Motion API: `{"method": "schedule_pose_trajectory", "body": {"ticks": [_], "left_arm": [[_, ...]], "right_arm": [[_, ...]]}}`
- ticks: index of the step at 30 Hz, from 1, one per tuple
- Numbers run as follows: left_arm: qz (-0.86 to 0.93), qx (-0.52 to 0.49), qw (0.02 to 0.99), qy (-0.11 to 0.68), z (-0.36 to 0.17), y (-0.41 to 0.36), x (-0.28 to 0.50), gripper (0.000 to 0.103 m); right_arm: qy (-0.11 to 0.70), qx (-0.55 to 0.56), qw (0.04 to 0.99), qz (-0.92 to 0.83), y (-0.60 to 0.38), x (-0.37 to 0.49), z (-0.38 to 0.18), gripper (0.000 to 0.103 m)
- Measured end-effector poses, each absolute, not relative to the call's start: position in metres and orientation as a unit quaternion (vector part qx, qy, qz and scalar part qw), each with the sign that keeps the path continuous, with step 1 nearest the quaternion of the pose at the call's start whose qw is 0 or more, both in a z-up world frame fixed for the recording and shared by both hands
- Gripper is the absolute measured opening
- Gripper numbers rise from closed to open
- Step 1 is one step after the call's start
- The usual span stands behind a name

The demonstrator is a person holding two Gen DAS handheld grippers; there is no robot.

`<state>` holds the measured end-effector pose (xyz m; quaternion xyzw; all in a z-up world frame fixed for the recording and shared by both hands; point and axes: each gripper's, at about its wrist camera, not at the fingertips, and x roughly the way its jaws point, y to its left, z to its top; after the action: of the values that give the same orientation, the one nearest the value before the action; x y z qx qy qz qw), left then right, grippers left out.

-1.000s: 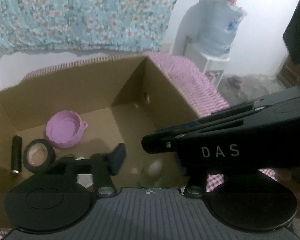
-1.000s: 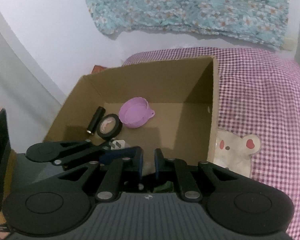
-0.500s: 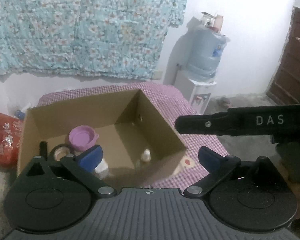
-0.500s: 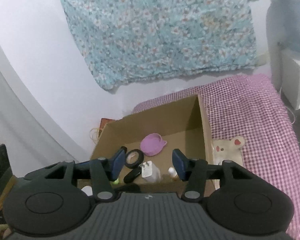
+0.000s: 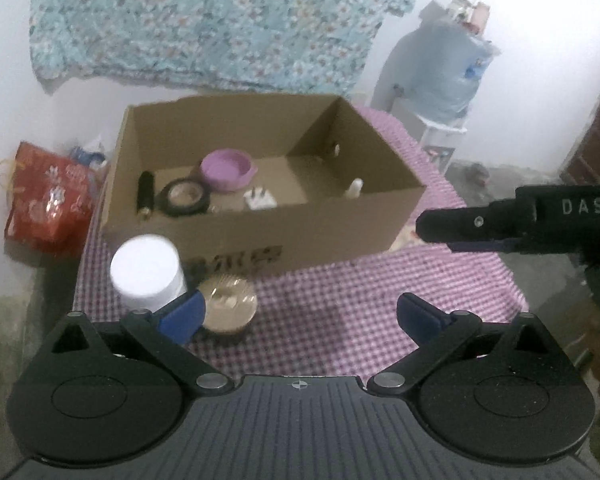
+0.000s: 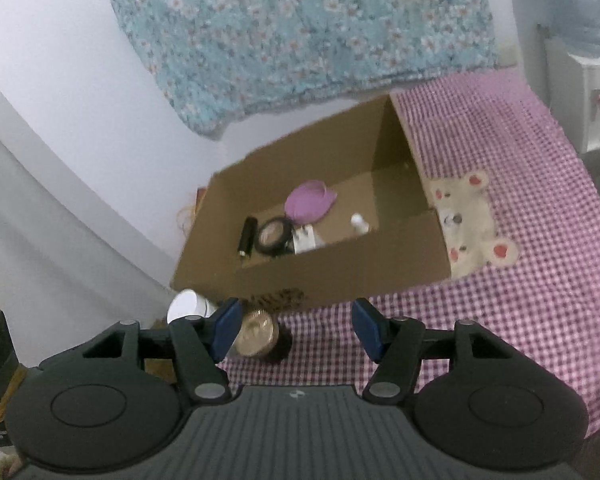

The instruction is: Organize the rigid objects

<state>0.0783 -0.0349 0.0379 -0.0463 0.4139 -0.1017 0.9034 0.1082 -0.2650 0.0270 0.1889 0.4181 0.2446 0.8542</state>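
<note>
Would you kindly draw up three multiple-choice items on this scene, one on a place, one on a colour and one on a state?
1. Where does the white jar stand?
A. inside the cardboard box
B. on the checked cloth, outside the box near its front left corner
C. on the water dispenser

2. What colour is the lid lying in the cardboard box?
A. purple
B. green
C. orange

3. How do the fingers of the left gripper stand?
A. shut on the gold-lidded jar
B. shut on nothing
C. wide apart, holding nothing

Answers:
1 B, the jar stands on the checked cloth beside the gold-lidded jar, in front of the box wall.
2 A, it shows purple in both views, next to the black tape roll.
3 C, only bare cloth shows between the blue pads.
</note>
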Motion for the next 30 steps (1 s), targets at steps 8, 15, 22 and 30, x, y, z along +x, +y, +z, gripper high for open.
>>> {"method": "schedule_pose_trajectory", "body": {"ticks": [8, 15, 22, 30], "left_arm": [[-0.080, -0.037, 0.902, 0.423, 0.012, -0.024, 0.073, 0.102], [-0.080, -0.041, 0.896, 0.435, -0.014, -0.018, 0.086, 0.102], [-0.088, -0.036, 0.894, 0.438, -0.035, -0.021, 0.098, 0.100], [-0.088, -0.030, 0.887, 0.451, -0.046, -0.024, 0.112, 0.097]], "right_arm": [[0.453, 0.193, 0.837, 0.240, -0.251, 0.117, 0.004, 0.064], [0.484, 0.196, 0.809, 0.269, -0.215, 0.138, -0.025, 0.062], [0.502, 0.180, 0.787, 0.310, -0.177, 0.161, -0.051, 0.050], [0.513, 0.138, 0.776, 0.341, -0.147, 0.182, -0.074, 0.049]]}}
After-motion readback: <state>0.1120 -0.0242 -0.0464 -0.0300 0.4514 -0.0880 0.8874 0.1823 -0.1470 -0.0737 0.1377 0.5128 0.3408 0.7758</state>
